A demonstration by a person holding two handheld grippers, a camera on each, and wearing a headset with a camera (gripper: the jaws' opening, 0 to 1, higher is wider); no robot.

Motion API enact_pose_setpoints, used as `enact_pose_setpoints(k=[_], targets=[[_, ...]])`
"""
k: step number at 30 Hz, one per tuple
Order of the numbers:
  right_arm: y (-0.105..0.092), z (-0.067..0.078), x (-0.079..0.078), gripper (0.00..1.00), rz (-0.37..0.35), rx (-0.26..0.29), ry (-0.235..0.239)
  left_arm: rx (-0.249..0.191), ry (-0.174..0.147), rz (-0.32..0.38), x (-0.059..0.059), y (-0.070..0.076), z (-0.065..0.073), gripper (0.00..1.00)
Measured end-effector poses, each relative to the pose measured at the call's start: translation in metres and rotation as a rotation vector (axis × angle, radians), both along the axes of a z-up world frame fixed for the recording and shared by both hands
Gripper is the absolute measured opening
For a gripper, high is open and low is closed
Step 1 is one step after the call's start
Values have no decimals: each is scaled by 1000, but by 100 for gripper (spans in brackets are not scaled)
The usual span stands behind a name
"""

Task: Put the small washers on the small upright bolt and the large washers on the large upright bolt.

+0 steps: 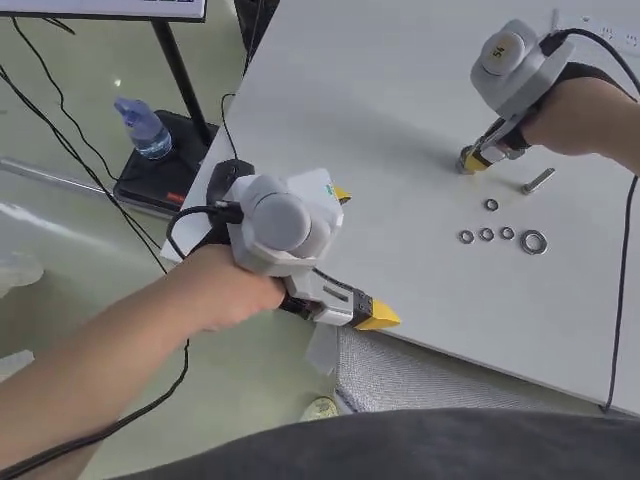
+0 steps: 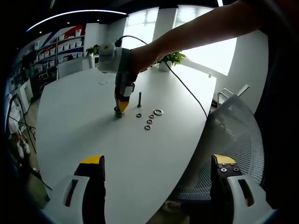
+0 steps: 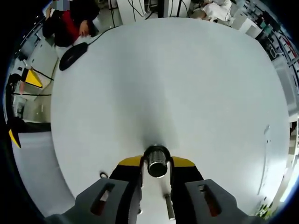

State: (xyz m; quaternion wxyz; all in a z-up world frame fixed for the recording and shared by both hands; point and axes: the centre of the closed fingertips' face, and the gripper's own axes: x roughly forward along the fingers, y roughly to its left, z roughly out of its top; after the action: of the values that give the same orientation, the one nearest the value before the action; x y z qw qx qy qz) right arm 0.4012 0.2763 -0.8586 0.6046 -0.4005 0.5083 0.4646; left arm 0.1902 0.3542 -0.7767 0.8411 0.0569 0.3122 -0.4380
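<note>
This is an office-style lab workroom. A wide white oval meeting table has a grey mesh office chair beside it. Potted plants stand before tall bright windows, and wall shelving holds boxes. Black cables trail over a glossy pale floor near a black stand base with 1 water bottle.

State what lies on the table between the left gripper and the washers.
Nothing lies there. In the left gripper view, bare table runs from the left gripper to the washers. The head view shows the same bare stretch.
</note>
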Motion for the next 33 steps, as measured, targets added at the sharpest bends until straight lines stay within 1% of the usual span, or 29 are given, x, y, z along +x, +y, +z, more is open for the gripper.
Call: enact_pose_setpoints(k=[2,6,15,18,21,28,33], targets=[[0,-5,1,22,1,2,3,1,2,0,1,0,0,94],[1,-9,0,22,2,-2,1,-1,0,-1,3,1,1,93],[2,-12,0,22,-3,-1,6,1,9,-6,5,1,-1,90],[2,-12,0,22,-6,2,11,-6,11,-3,6,0,0,90],[2,-11,-1,22,-7,0,13,2,12,-10,6,-1,-1,90],[2,-10,-1,22,1,-3,7,3,17,-15,6,-2,0,88],[3,-8,-4,23,4,-5,6,1,19,-12,5,-2,1,87]])
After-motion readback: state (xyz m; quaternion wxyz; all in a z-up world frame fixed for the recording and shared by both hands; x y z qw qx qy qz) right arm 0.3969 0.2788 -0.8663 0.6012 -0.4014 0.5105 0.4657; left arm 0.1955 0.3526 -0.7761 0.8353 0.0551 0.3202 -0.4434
